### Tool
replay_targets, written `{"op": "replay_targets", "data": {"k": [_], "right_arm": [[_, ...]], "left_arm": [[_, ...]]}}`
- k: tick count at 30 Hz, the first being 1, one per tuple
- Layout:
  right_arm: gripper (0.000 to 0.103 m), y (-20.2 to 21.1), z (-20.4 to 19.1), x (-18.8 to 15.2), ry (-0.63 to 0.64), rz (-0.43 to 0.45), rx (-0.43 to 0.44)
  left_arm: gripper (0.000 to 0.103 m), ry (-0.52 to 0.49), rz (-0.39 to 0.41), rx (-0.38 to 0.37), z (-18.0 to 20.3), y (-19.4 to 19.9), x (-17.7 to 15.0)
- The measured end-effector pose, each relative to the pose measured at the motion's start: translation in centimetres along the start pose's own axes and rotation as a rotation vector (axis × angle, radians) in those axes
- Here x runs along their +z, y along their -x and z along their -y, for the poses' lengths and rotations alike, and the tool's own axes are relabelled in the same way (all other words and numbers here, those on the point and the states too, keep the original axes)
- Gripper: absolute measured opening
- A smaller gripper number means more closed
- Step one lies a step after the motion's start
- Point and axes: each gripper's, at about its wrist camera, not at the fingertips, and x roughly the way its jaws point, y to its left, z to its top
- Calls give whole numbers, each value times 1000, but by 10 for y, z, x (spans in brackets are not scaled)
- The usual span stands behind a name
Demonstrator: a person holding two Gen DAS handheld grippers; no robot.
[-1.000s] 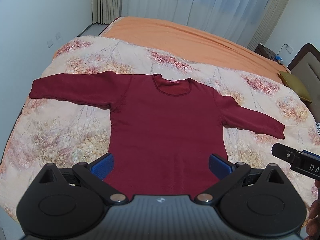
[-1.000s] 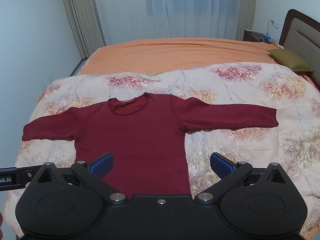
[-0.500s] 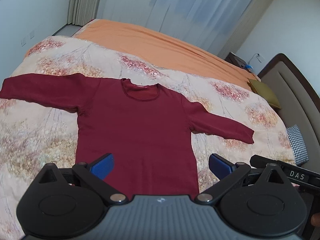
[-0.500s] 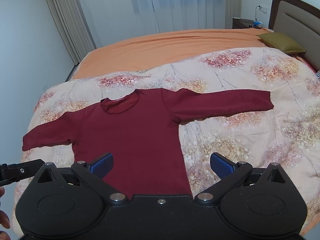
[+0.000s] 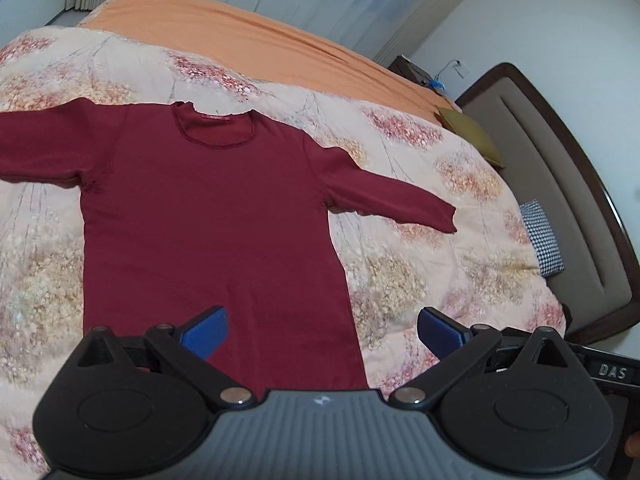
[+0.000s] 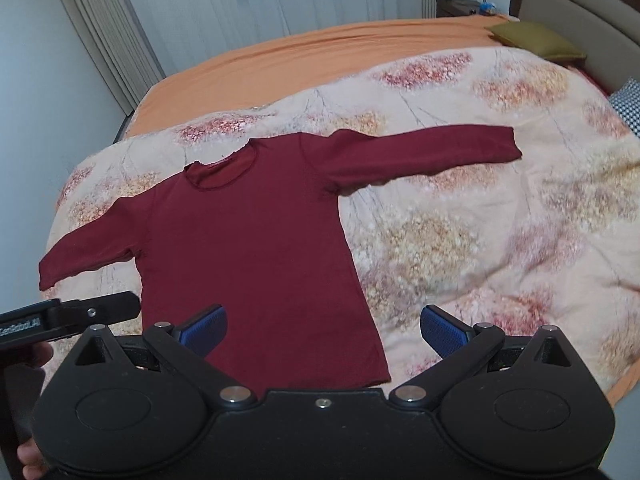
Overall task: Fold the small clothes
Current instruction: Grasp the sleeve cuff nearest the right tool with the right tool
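A dark red long-sleeved shirt [image 5: 208, 216] lies flat, face up, on the floral quilt, both sleeves spread out; it also shows in the right wrist view [image 6: 248, 248]. My left gripper [image 5: 322, 330] is open and empty, held above the shirt's lower right hem. My right gripper [image 6: 322, 330] is open and empty, above the hem's right corner. The shirt's right sleeve [image 6: 432, 152] stretches toward the headboard side. The left sleeve [image 6: 92, 248] ends near the bed's left edge. Part of the other gripper shows at each view's side.
The floral quilt [image 6: 500, 220] covers the near half of the bed, orange sheet [image 6: 320, 52] beyond. An olive pillow [image 6: 536, 42] and a checked pillow [image 5: 542, 236] lie by the headboard [image 5: 580, 200]. Curtains and a nightstand stand at the back.
Both grippers have drifted right and closer over the shirt's hem; the views have turned toward the headboard side. The shirt has not moved. Both stay open.
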Motion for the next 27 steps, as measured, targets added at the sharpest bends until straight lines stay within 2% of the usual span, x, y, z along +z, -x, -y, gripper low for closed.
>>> {"op": "replay_targets", "data": {"k": [3,4,8,11,14,17,21,27], "right_arm": [[103,1,1,1,9,19,-77],[102,0,4,2,11,24,-78],[102,-2,25,8,-2,56,-42],[102,-12,51,15,-36,43,24],[103,-34,93,24,-142,-12,134],[103,-55,133,33,-181,-4,166],[103,-91,206,58,-295,38,269],[101,-171,318,111,-426,176,322]], "left_arm": [[103,-21,9,9,8,-2,6],[103,-24,11,8,10,-3,8],[103,-45,9,34,27,-8,13],[103,-38,19,60,41,-14,18],[103,-11,12,86,56,-24,20],[103,16,-6,130,72,-37,21],[103,57,-11,178,89,-52,24],[103,120,-23,246,99,-90,26]]}}
